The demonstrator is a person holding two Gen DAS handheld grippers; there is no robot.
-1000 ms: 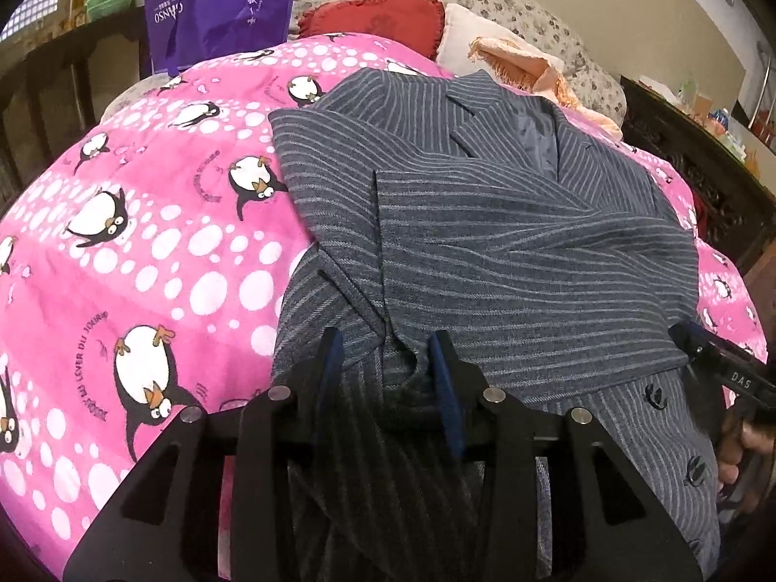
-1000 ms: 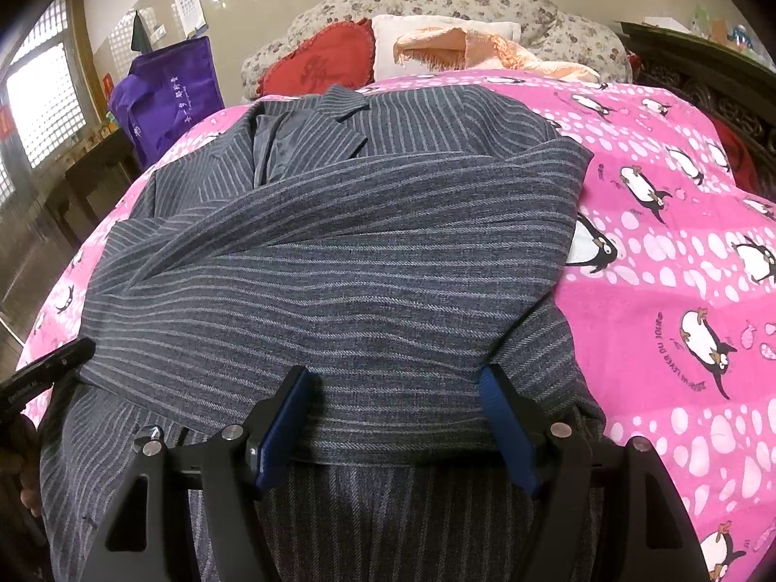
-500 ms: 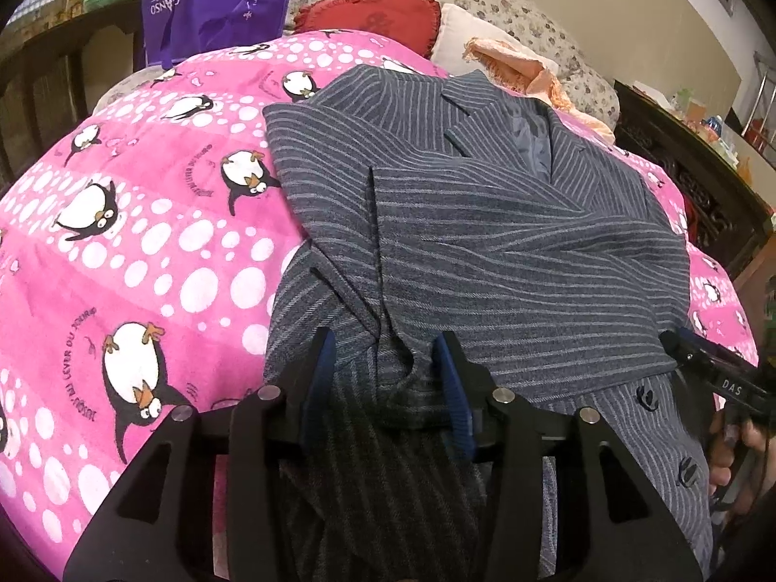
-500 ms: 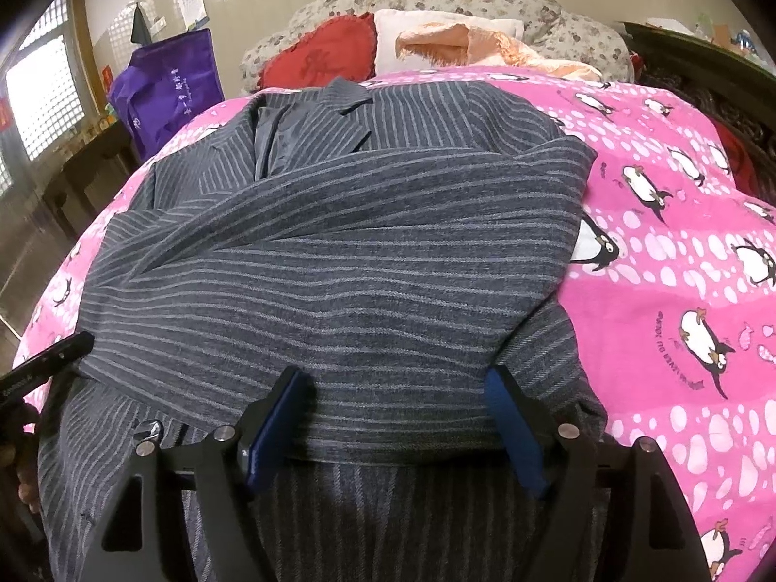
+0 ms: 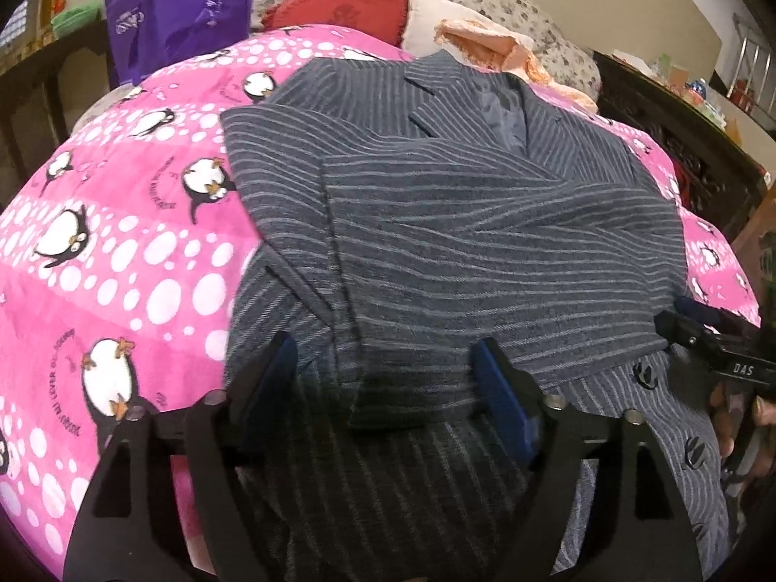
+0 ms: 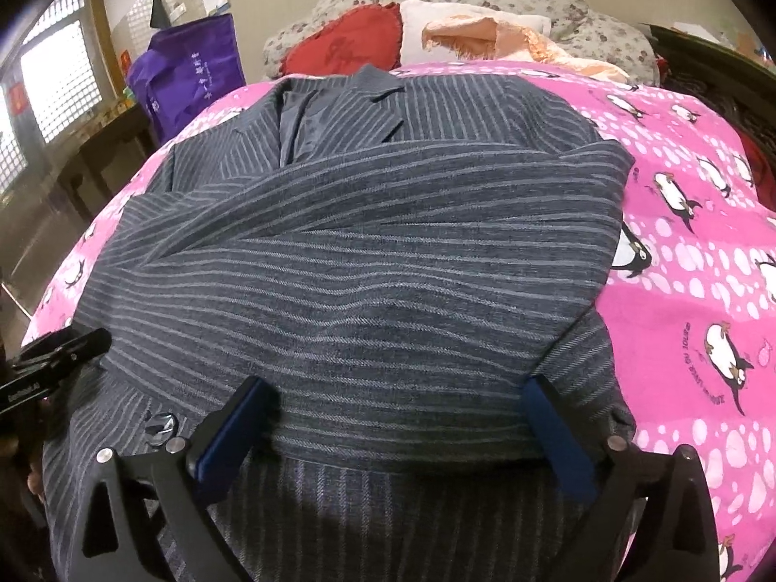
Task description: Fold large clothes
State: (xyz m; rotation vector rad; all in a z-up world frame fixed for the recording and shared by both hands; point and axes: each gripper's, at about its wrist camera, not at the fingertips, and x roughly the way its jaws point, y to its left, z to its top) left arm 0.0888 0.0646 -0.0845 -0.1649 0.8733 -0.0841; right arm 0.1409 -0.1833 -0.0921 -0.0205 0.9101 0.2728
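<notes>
The bed is viewed from low at its foot by both wrist cameras, faced toward the pillows. The grey pinstriped wool jacket is seen close by both. It is shared, as are the red heart-shaped cushion and purple fabric bag.

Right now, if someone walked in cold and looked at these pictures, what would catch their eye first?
A grey pinstriped jacket lies across the middle of the bed, sleeves folded over its front. Under it glows a hot-pink penguin quilt. At the head of the bed sits a red pillow, with a purple bag off to the left.
</notes>
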